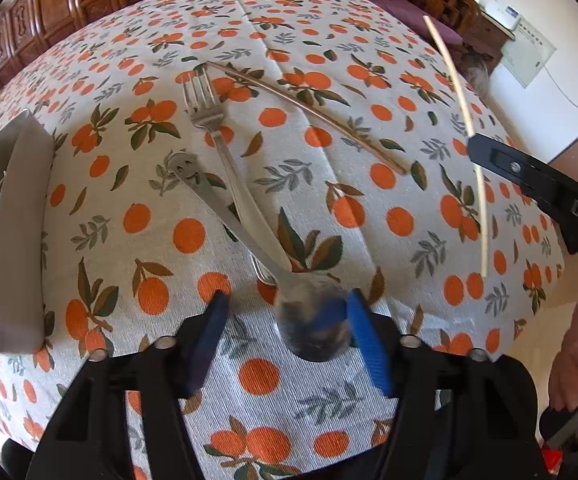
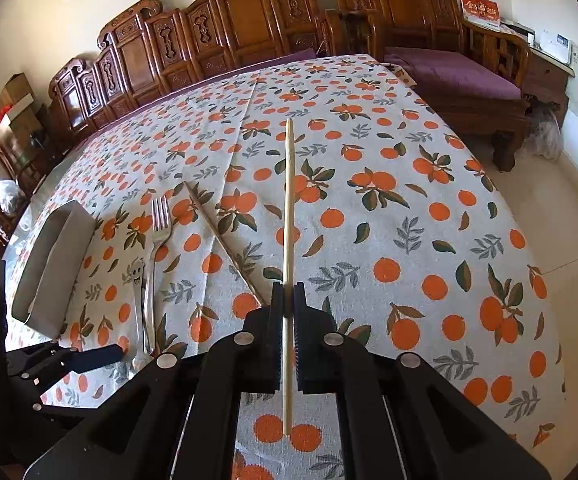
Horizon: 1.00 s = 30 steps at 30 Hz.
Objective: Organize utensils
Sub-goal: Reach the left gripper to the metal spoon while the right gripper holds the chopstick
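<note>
Chopstick (image 2: 287, 216) in right hand-held gripper (image 2: 287, 312)

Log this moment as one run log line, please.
right gripper: shut on chopstick, lifted | left gripper: open around spoon bowl | fork, second chopstick on table

both wrist views face across the tablecloth (image 1: 329, 184); both show the fork (image 2: 157, 240).

Shiny metal fork (image 1: 213, 128) and spoon (image 1: 273, 272) lie on matt woven tablecloth (image 1: 369, 216); chopstick (image 2: 287, 216) looks pale wood.
</note>
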Motion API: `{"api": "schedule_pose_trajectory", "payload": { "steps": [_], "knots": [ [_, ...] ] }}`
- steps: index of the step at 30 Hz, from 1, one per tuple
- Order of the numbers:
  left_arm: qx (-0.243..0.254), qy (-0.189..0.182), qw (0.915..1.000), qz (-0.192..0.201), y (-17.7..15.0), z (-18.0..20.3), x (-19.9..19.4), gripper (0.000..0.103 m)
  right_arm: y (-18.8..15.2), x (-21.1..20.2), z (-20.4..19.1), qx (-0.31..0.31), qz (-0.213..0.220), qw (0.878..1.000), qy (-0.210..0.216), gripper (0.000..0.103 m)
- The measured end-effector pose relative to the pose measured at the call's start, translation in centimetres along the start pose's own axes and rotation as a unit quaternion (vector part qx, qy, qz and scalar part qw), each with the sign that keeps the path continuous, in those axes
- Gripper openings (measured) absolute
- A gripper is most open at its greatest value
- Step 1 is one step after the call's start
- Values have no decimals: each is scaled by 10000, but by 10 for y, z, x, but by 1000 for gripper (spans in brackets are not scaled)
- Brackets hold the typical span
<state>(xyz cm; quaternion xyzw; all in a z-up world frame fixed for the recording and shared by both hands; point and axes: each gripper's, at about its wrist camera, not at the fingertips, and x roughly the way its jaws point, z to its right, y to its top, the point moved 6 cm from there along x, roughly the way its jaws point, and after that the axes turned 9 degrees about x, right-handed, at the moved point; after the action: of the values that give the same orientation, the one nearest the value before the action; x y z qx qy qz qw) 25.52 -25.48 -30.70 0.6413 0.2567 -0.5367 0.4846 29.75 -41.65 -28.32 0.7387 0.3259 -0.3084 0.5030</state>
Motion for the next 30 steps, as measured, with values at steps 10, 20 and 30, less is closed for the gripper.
{"api": "schedule_pose_trajectory", "payload": {
  "steps": [10, 20, 30],
  "knots": [
    [-85, -292, 9995, -40, -14, -3, -17, 21, -1, -3, -7, -94, 28, 9999, 76, 6],
    [-226, -313, 9993, 19, -16, -23, -33, 2, -3, -7, -20, -235, 34, 9996, 154, 6],
    [-133, -186, 9997, 107, -15, -31, -44, 1, -12, -7, -36, -450, -21, 9986, 261, 6]
  ]
}}
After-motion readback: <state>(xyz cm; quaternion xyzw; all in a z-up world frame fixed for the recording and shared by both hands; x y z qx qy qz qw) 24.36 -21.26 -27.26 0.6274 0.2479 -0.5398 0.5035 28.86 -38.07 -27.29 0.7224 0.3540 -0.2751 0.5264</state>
